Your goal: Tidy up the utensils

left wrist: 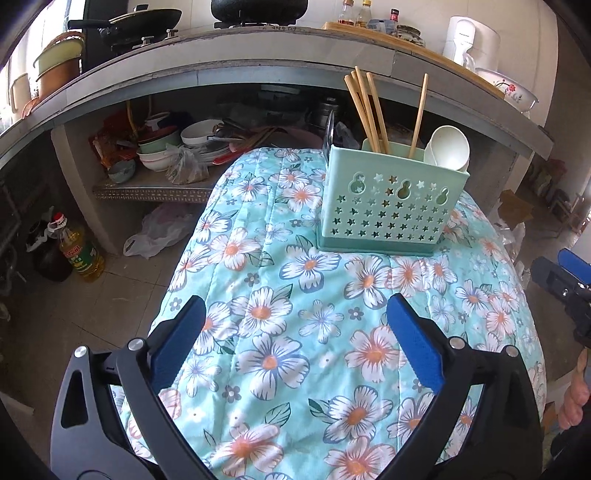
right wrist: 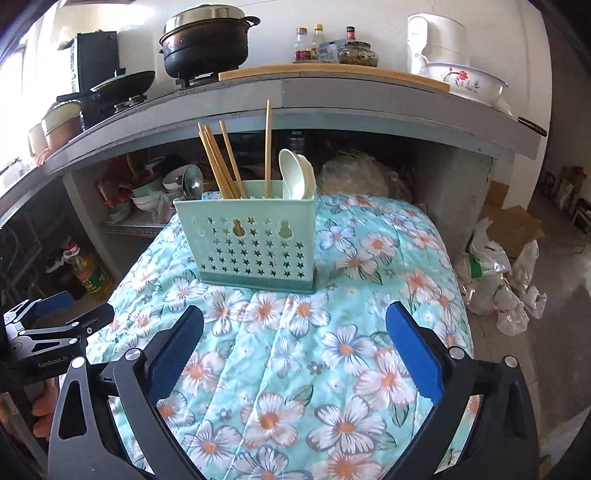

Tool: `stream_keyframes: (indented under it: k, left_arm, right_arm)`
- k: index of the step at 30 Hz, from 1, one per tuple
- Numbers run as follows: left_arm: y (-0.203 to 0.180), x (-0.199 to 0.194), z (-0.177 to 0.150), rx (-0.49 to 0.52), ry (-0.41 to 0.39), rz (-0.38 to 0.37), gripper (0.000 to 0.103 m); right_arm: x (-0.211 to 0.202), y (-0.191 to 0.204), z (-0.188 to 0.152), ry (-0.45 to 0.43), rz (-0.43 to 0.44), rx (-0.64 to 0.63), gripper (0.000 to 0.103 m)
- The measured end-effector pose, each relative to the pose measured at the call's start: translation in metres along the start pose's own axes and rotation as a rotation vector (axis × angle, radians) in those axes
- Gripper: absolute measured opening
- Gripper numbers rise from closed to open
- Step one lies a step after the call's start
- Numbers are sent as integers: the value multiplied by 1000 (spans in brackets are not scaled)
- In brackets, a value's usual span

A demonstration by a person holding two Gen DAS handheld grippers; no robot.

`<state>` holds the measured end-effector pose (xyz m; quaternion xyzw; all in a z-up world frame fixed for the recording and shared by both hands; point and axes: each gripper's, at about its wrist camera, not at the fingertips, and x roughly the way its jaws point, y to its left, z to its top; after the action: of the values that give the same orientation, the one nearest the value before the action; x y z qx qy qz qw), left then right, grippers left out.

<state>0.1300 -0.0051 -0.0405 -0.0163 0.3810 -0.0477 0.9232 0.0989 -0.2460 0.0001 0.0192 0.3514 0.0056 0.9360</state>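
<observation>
Two tiers of concrete kitchen counter [right wrist: 369, 92] fill the back of both views, the top one carrying a black lidded pot [right wrist: 205, 44], a wok [left wrist: 144, 20], sauce bottles [right wrist: 314, 44] and a flowered basin [right wrist: 465, 83], the lower shelf [left wrist: 147, 190] stacked with bowls and plates. Close in front of it sits a surface draped in a turquoise floral quilt [right wrist: 295, 369], which drops away at rounded edges on both sides; its near stretch lies bare. Plastic bags [right wrist: 498, 288] crowd the floor to the right, and a cooking-oil bottle [left wrist: 79, 254] stands on the floor to the left. At the quilt's far end stands the mint-green utensil holder [right wrist: 251, 243], upright, holding wooden chopsticks [right wrist: 221, 162], white spoons [right wrist: 295, 173] and a metal spoon [right wrist: 192, 182]. Both the left gripper [left wrist: 295, 339] and the right gripper [right wrist: 293, 347] hang over the bare near quilt, well short of the holder, fingers spread wide with nothing between them.
</observation>
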Motion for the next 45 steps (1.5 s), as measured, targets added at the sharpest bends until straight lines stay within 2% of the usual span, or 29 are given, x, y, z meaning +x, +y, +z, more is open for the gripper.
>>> stream_keyframes:
  k: [7, 11, 15, 20, 26, 35, 45]
  left_arm:
    - [-15, -13, -14, 88, 8, 104, 95]
    - [-19, -27, -15, 117, -43, 165, 95]
    - [-21, -40, -12, 109, -83, 197, 95]
    - [-22, -54, -8, 89, -147, 211, 95]
    - [-20, -69, -10, 82, -221, 228, 95]
    - [2, -76, -10, 15, -213, 216, 95]
    - [2, -83, -8, -1, -246, 204, 95]
  right_arm:
    - [-10, -7, -17, 31, -93, 48, 97]
    - [-20, -8, -24, 26, -122, 68, 97]
    - [-37, -7, -28, -21, -151, 60, 97]
    - [-59, -2, -30, -106, -191, 5, 97]
    - [-65, 1, -26, -133, -200, -15, 97]
    - [-68, 3, -22, -131, -182, -4, 97]
    - [-73, 9, -19, -141, -165, -13, 97]
